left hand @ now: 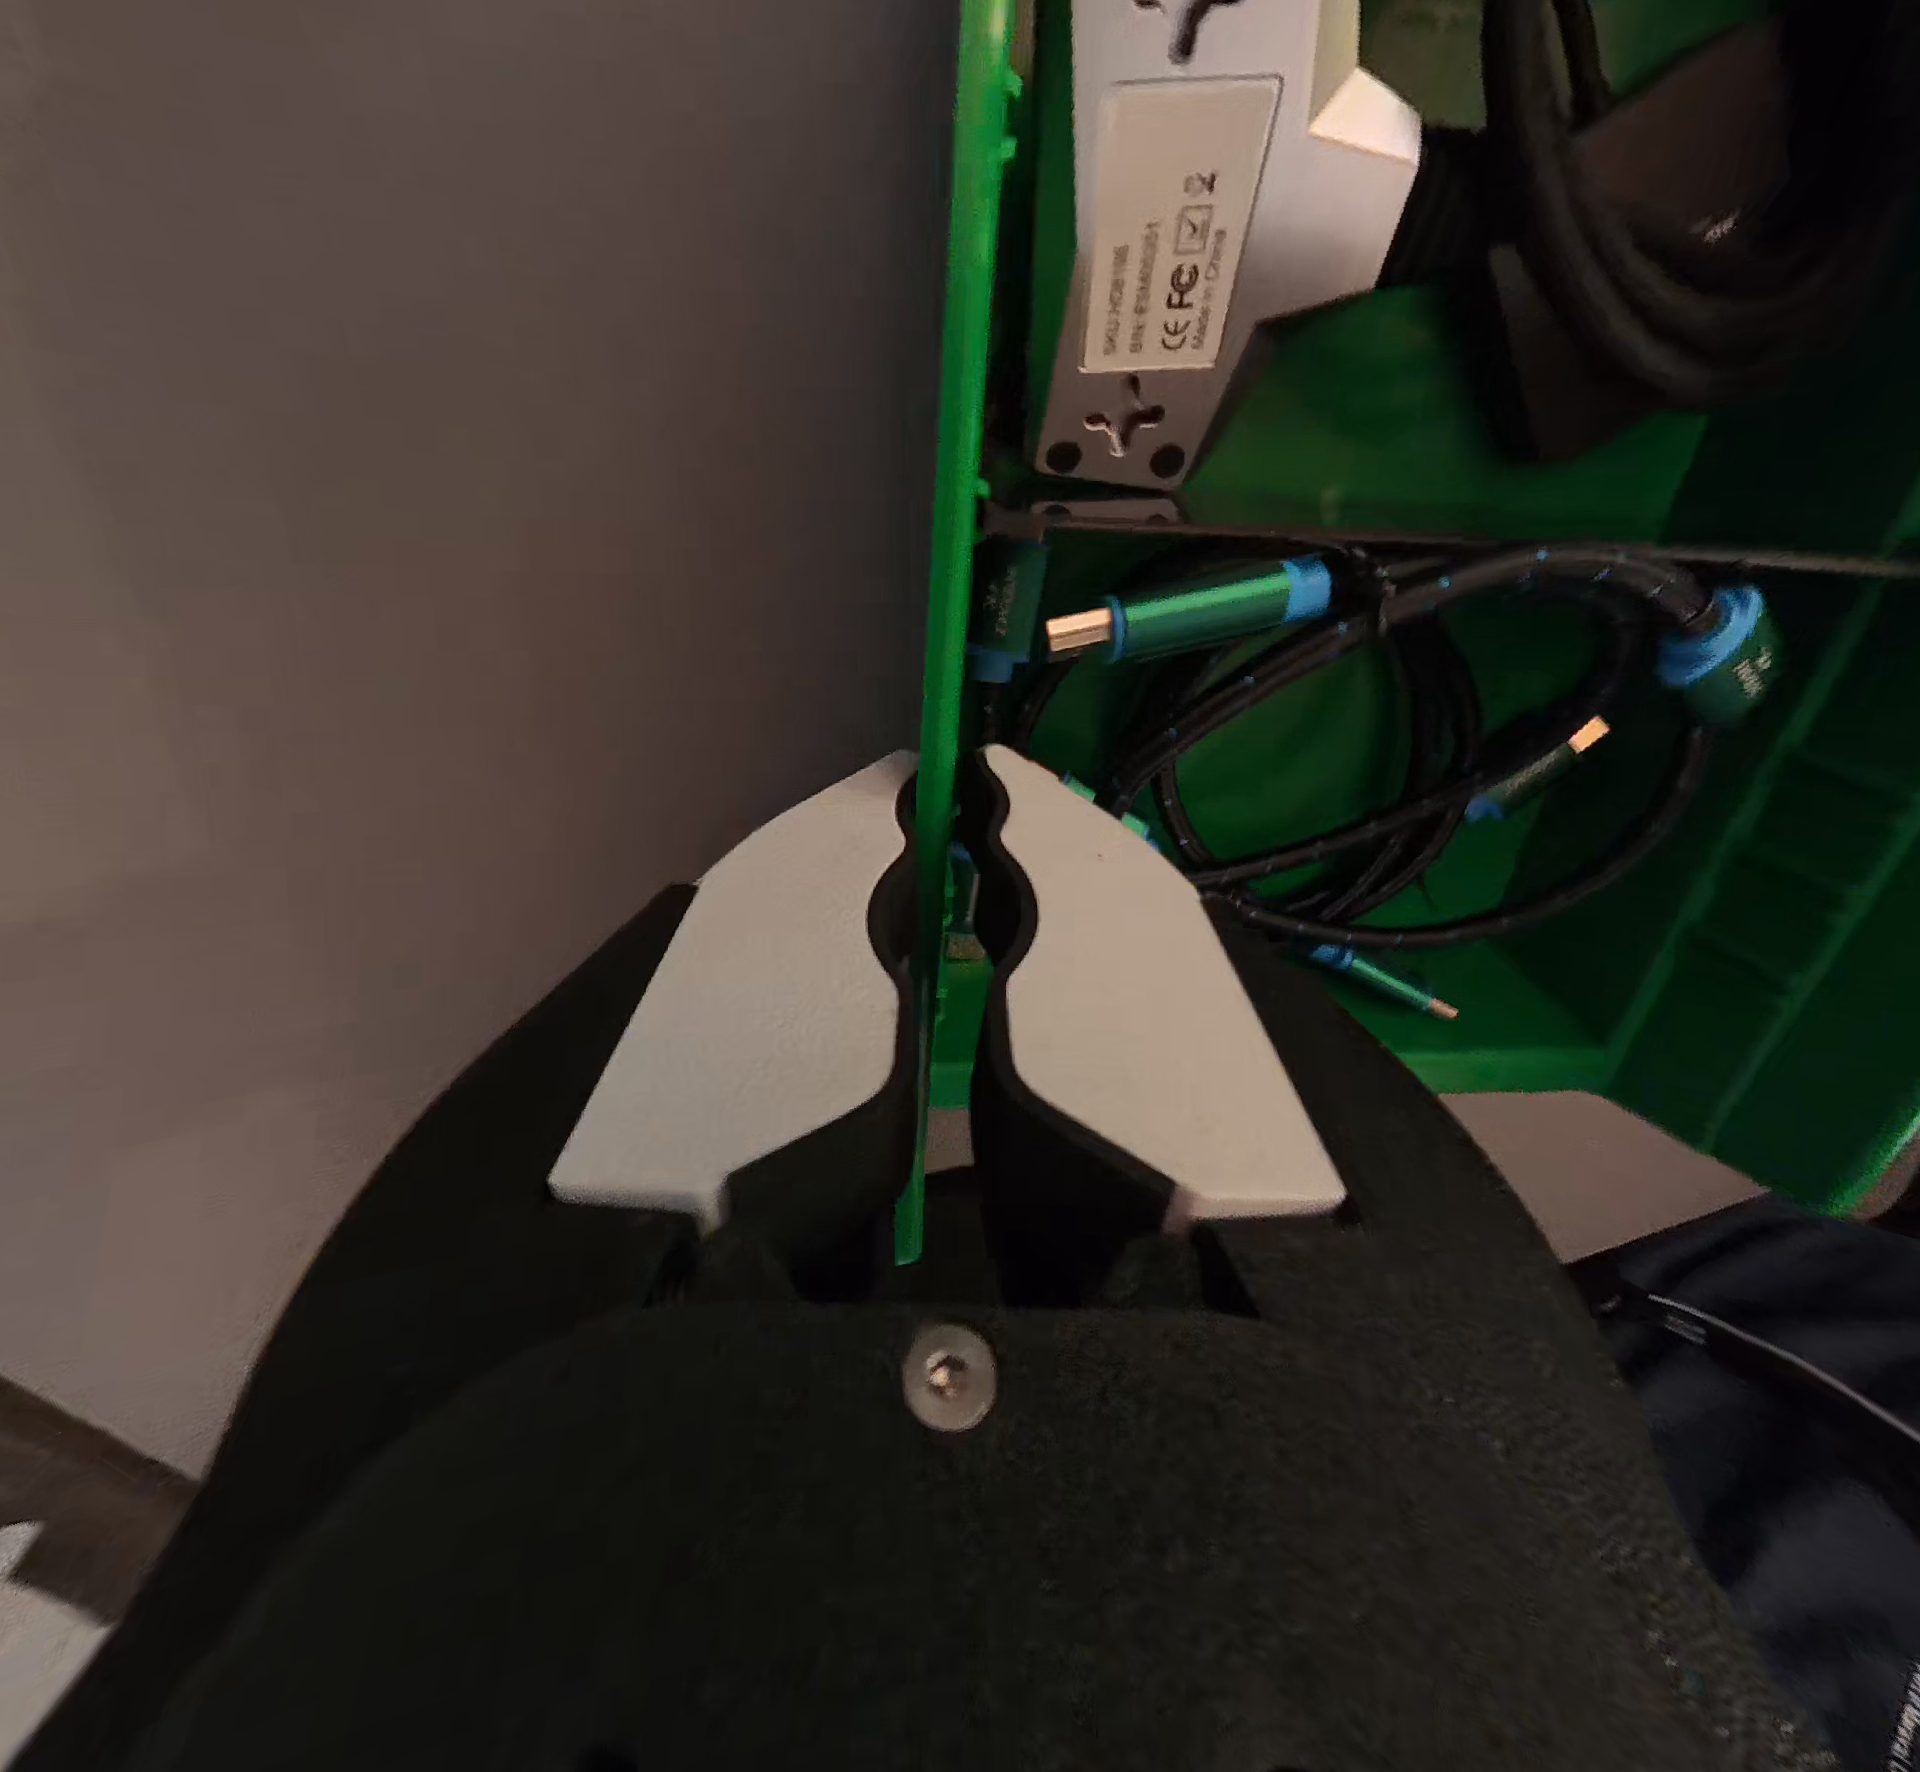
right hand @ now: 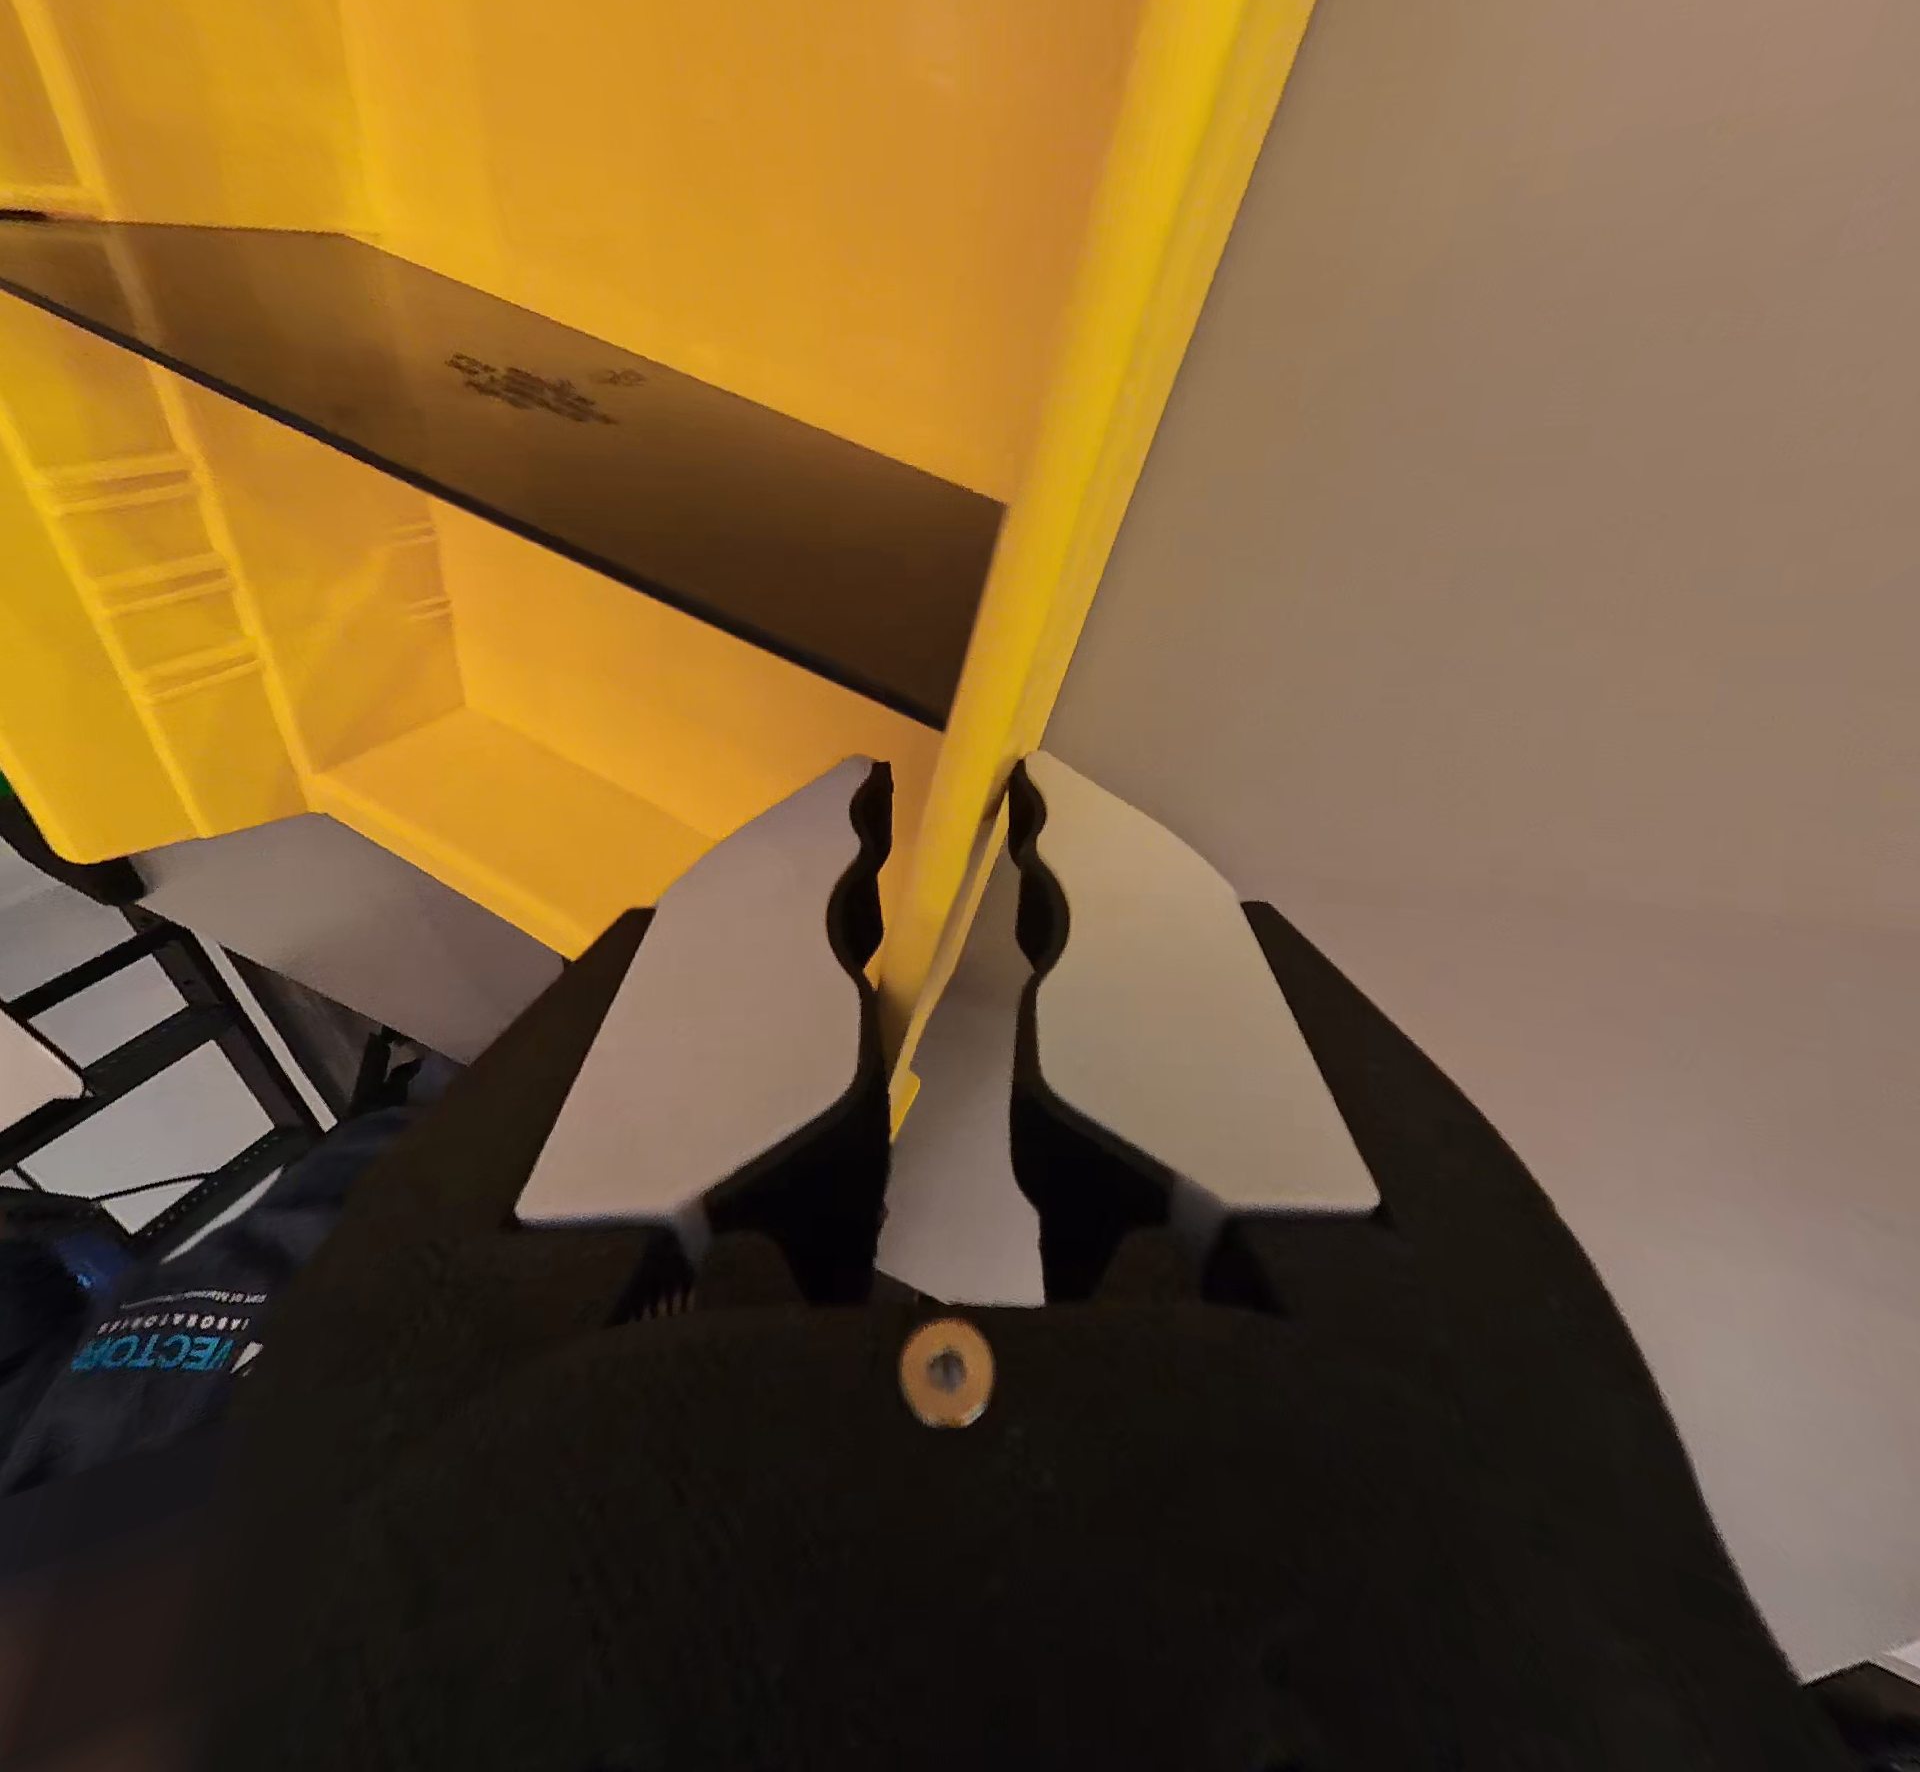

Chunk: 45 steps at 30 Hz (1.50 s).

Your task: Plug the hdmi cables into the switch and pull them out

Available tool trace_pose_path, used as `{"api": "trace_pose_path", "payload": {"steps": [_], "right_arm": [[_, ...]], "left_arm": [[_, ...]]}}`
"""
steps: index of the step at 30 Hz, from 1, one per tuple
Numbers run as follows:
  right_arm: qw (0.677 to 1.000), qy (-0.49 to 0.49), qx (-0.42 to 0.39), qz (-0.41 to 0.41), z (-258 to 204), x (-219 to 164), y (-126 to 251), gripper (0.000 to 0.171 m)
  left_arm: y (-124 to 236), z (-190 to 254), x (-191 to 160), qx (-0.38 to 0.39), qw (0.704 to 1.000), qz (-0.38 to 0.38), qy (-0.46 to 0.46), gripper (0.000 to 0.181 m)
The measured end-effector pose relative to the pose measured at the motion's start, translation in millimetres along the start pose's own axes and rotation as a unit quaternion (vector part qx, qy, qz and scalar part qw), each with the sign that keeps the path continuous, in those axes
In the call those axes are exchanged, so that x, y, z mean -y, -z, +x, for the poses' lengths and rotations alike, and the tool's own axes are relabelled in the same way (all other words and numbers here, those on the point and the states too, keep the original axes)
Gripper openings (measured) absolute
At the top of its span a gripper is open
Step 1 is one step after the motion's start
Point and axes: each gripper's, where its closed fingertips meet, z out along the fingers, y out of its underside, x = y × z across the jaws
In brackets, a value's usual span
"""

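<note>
The left gripper (left hand: 948, 772) sits nearest the camera, its two grey fingers pinching the thin side wall of a green bin (left hand: 951, 475), one finger outside and one inside. Just beyond the fingertips, inside the bin's near compartment, lie coiled black HDMI cables (left hand: 1382, 787) with green and blue plugs. A black divider (left hand: 1455, 546) separates them from the far compartment, where the grey HDMI switch (left hand: 1164, 268) lies against the left wall, label side up.

The right gripper (right hand: 951, 772) straddles the right wall of a yellow bin (right hand: 1101, 475); its fingers sit close around the wall, but contact cannot be told. A black divider panel (right hand: 540, 434) crosses the bin farther in.
</note>
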Motion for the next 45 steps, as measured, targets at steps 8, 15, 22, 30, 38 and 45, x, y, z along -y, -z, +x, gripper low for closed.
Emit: {"api": "trace_pose_path", "payload": {"steps": [8,15,22,30,38,45], "right_arm": [[0.999,0.022,-0.032,-0.033,-20,5,-10,0.017],[0.998,0.030,-0.051,-0.029,-22,14,-12,0.012],[0.998,0.031,-0.048,-0.002,-8,23,-6,0.009],[0.998,-0.034,-0.050,0.011,15,8,4,0.008],[0.998,-0.058,-0.030,0.026,22,3,9,0.014],[0.997,-0.061,-0.030,0.026,25,0,10,0.015]], "left_arm": [[19,-90,-58,0.004,0.991,0.052,0.121,0.005],[28,-118,-95,-0.023,0.979,0.084,0.185,0.005],[30,-125,-107,-0.033,0.974,0.098,0.203,0.005],[31,-129,-108,-0.028,0.974,0.100,0.202,0.005],[32,-140,-110,-0.027,0.969,0.124,0.213,0.005],[33,-142,-111,-0.019,0.971,0.128,0.200,0.005]]}}
